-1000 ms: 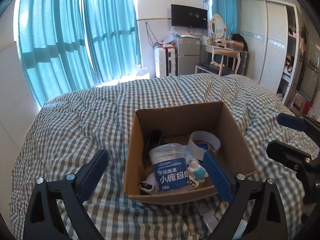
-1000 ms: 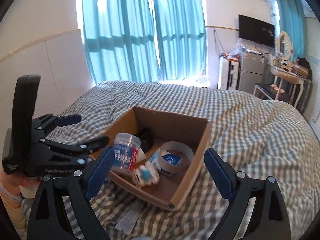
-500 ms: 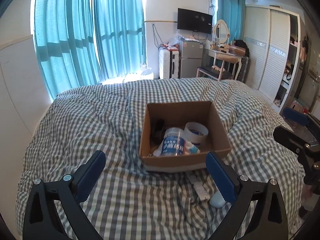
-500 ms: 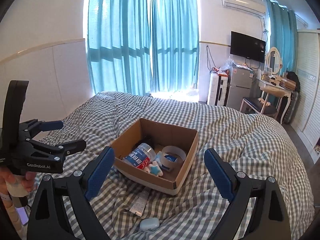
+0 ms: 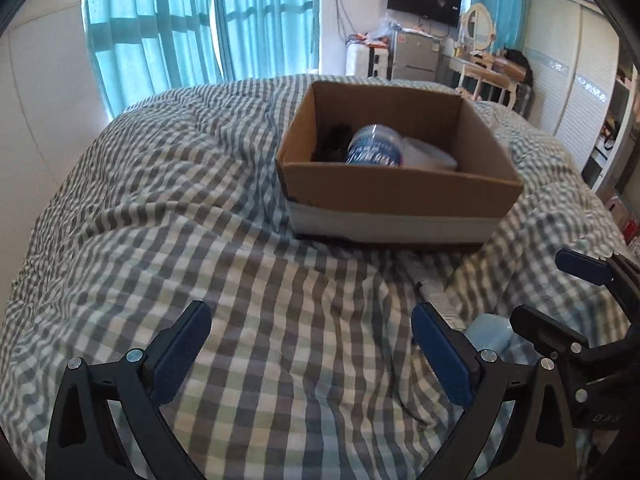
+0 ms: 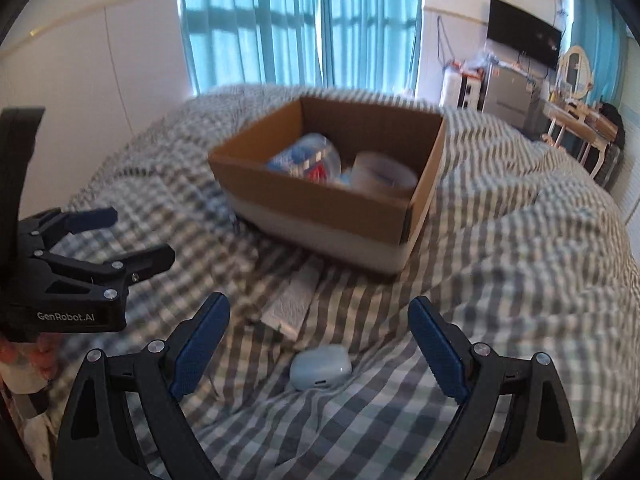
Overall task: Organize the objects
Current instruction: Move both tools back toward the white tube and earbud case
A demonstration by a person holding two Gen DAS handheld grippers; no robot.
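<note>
Hovering low over the checked bed cover (image 5: 180, 200), the left gripper (image 5: 310, 354) stands with its blue-padded fingers wide apart and nothing between them. Beside it, the right gripper (image 6: 318, 344) is spread just as wide and also holds nothing. Almost directly between the right gripper's fingers, a small pale blue case (image 6: 320, 367) lies on the cover; from the left wrist view it is only a pale shape, partly hidden behind that gripper's finger. Just beyond the case lies a flat white packet (image 6: 294, 306), pointing toward the cardboard box (image 6: 320, 208), which sits farther up the bed with a white band along its lower walls. Inside the box, a clear jar with a blue label (image 5: 374, 148) lies on its side, next to a roll of tape (image 6: 382, 172) and something dark in the far left corner that is too dim to make out. Teal curtains (image 6: 300, 20) hang behind the bed.
</note>
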